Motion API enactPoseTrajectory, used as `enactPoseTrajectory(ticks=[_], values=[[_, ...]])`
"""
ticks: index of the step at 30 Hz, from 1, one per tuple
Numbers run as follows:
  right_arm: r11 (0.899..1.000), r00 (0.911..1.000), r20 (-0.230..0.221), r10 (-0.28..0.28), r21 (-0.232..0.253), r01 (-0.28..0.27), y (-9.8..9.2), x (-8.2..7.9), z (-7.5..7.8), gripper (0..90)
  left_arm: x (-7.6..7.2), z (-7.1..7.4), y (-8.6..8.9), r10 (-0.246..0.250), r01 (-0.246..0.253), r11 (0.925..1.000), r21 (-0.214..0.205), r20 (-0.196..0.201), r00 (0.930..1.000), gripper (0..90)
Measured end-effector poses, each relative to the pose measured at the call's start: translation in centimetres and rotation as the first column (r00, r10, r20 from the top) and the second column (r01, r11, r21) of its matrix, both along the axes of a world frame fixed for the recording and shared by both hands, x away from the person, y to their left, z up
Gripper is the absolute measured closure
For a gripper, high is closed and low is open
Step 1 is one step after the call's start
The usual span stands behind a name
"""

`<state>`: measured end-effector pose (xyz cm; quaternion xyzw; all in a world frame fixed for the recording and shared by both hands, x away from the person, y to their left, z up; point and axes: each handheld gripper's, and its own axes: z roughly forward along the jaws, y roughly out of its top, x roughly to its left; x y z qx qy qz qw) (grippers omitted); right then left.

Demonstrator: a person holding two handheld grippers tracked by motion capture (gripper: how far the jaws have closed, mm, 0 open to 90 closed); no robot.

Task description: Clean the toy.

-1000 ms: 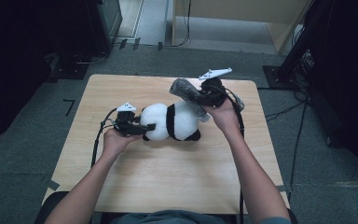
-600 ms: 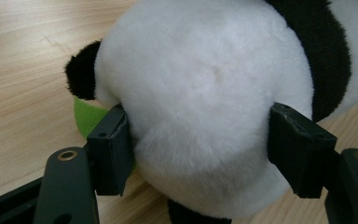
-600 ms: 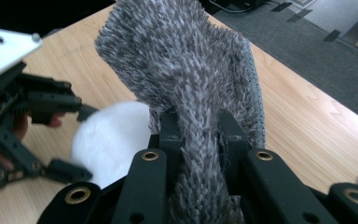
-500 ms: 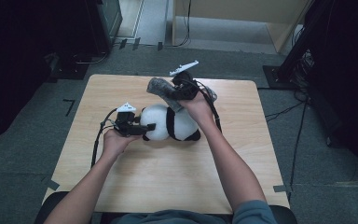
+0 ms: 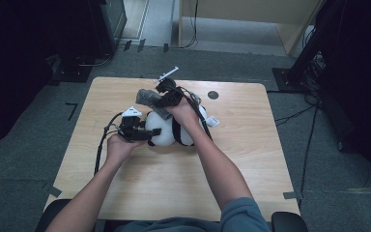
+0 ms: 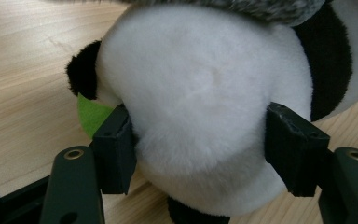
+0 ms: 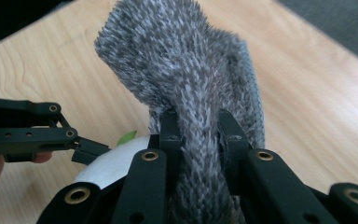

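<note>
now left tool [image 6: 200, 149] clamps panda plush [image 6: 200, 93]; right tool [image 7: 199, 126] pinches grey hat [image 7: 182, 70].

Near frame centre on the wooden table [image 5: 125, 188], left gripper [image 5: 150, 133] clamping the panda plush [image 5: 166, 135], jaws just closing; right gripper [image 5: 155, 100] holding grey fuzzy cloth [image 5: 147, 97] just above it.

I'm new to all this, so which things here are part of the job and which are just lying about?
In use:
panda, clamped by the left gripper, whose jaws have just been closing
grey fuzzy cloth, pinched in the right gripper

Lying about:
dark disc on the table
white tag beside the panda
</note>
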<state>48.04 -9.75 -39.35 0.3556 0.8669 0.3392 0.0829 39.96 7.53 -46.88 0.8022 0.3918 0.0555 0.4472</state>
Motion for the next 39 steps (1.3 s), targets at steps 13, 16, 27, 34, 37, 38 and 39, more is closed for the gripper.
enactPoseTrajectory(ticks=[13, 16, 27, 34, 37, 38, 39], values=[[0.998, 0.9977, -0.056, -0.037, -0.052, 0.034, -1.3, 1.4, -1.0, 77.0, -0.1, -0.3, 0.0, 0.018, -0.018, 0.9998, -0.011, -0.014, 0.9997, 37.9], [0.996, 0.9967, -0.055, -0.059, -0.071, 0.055, -2.2, 1.6, -0.8, 77.0, -0.1, -0.3, 0.0, 0.017, -0.017, 0.9998, -0.010, -0.017, 0.9997, 37.8], [0.988, 0.9890, -0.066, -0.133, -0.084, 0.127, -7.1, 2.3, -0.1, 76.6, 0.0, -0.3, -0.1, 0.015, -0.015, 0.9999, -0.002, -0.015, 0.9998, 37.9], [0.981, 0.9816, -0.057, -0.182, -0.074, 0.177, -9.6, 2.2, 0.5, 76.4, 0.0, -0.4, -0.1, 0.012, -0.012, 0.9999, 0.004, -0.017, 0.9998, 37.9], [0.978, 0.9785, -0.055, -0.199, -0.075, 0.195, -10.7, 2.1, 0.6, 76.4, 0.0, -0.4, -0.1, 0.015, -0.015, 0.9999, 0.000, -0.017, 0.9997, 37.9], [0.977, 0.9767, -0.058, -0.207, -0.071, 0.203, -11.0, 2.1, 0.6, 76.5, 0.0, -0.4, -0.1, 0.015, -0.015, 0.9999, 0.000, -0.017, 0.9997, 37.9], [0.976, 0.9758, -0.057, -0.211, -0.071, 0.207, -11.3, 2.1, 0.6, 76.4, 0.0, -0.4, -0.1, 0.016, -0.016, 0.9999, -0.002, -0.019, 0.9997, 37.8]])
